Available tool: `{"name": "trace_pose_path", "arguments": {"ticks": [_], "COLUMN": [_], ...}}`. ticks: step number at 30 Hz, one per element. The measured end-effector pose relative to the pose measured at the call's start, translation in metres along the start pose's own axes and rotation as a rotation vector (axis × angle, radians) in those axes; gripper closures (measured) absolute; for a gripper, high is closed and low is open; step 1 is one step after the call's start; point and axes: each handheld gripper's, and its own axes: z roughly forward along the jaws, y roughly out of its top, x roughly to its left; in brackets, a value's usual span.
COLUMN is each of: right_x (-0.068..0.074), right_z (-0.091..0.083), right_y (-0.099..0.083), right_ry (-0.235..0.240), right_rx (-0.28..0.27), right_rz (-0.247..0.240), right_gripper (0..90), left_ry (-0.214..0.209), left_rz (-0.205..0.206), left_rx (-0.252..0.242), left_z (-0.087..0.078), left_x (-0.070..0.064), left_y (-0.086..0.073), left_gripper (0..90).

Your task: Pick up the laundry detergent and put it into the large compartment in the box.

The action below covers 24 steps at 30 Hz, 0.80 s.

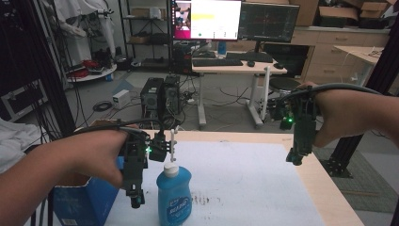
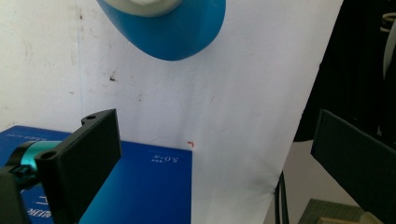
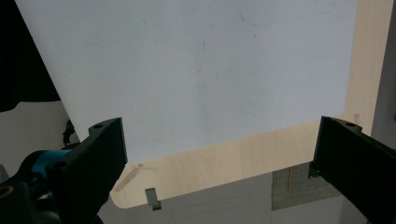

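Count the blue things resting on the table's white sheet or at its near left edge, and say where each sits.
2: a blue pump bottle standing on the white sheet near the left gripper, and a blue box at the near left edge. Others may be hidden behind the forearms.

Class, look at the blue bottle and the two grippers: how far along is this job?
Barely begun. The blue bottle stands upright on the white sheet, white cap on, beside the blue box. The left gripper hangs beside the bottle, jaws open and empty; the right gripper hovers apart, open too. Any grasping is left.
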Motion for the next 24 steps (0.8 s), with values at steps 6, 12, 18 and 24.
{"name": "trace_pose_path", "arguments": {"ticks": [6,12,18,24], "right_x": [-0.001,0.002,0.006,0.007], "right_z": [0.003,0.001,0.001,0.001], "right_y": [0.002,0.003,0.003,0.005], "right_ry": [0.001,-0.003,-0.002,-0.002], "right_rx": [0.007,0.004,0.01,0.007], "right_rz": [0.004,-0.001,-0.003,-0.008], "right_gripper": [1.6,1.6,1.6,1.6], "left_ry": [0.005,0.007,0.021,0.032], "left_rz": [-0.021,-0.042,-0.101,-0.152], "left_rx": [0.0,-0.007,-0.035,-0.031], "left_z": [0.0,-0.007,-0.012,-0.011], "left_x": [-0.001,-0.005,-0.008,-0.006], "left_y": [0.0,0.0,0.001,0.003], "left_gripper": [1.7,1.7,1.7,1.7]}}
